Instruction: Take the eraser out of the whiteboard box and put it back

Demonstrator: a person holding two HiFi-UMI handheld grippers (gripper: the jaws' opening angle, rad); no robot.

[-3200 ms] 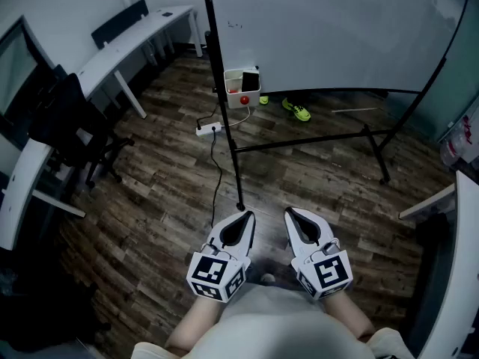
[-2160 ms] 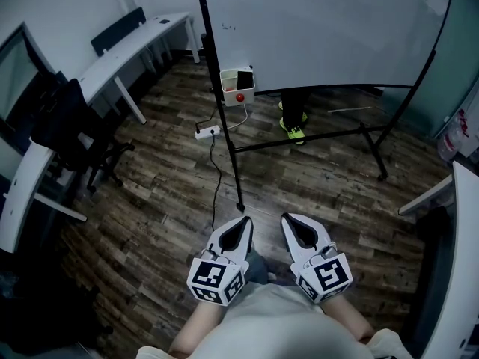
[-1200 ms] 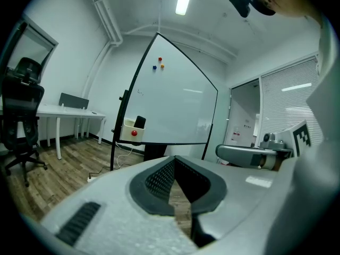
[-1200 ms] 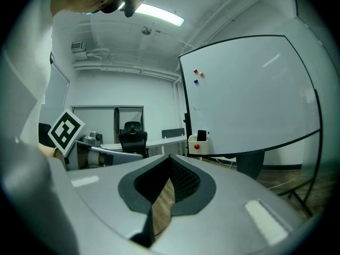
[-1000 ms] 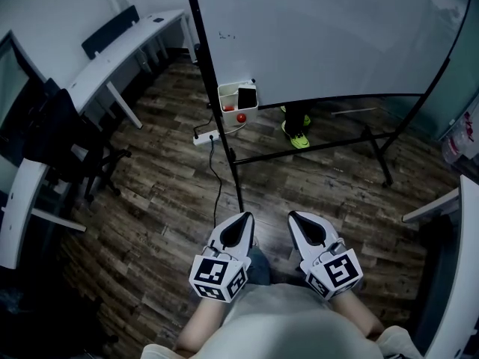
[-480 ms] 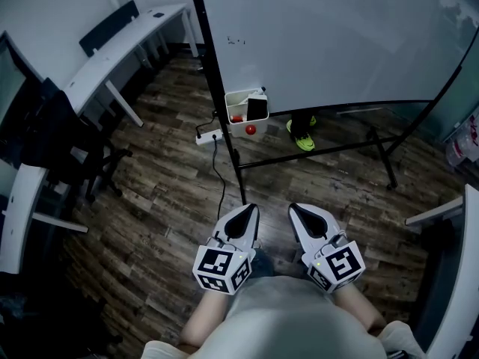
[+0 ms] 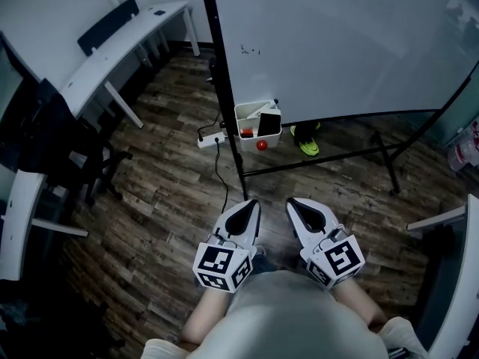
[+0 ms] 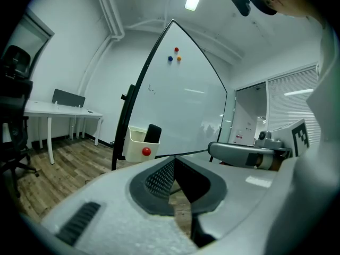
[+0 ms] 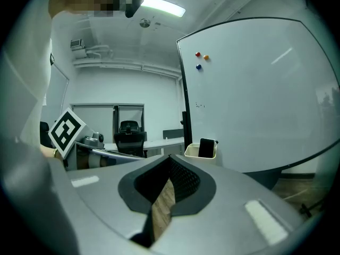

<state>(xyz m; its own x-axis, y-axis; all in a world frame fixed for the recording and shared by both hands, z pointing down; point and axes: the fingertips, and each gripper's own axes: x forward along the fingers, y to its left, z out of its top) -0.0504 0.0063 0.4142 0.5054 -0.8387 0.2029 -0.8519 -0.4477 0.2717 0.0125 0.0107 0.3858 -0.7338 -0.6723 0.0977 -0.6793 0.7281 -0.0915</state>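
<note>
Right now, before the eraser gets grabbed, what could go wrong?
1. The cable and power strip lie on the floor near the whiteboard box; someone could trip on them.
2. The left gripper and right gripper have their fingers shut, so they may just knock the eraser unless opened first.

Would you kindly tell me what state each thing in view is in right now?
Eraser: upright in the box, top sticking out.
Box: open-topped, hung at the whiteboard's lower corner.
Left gripper: shut, empty.
Right gripper: shut, empty.
Whiteboard: standing, nearly blank.
</note>
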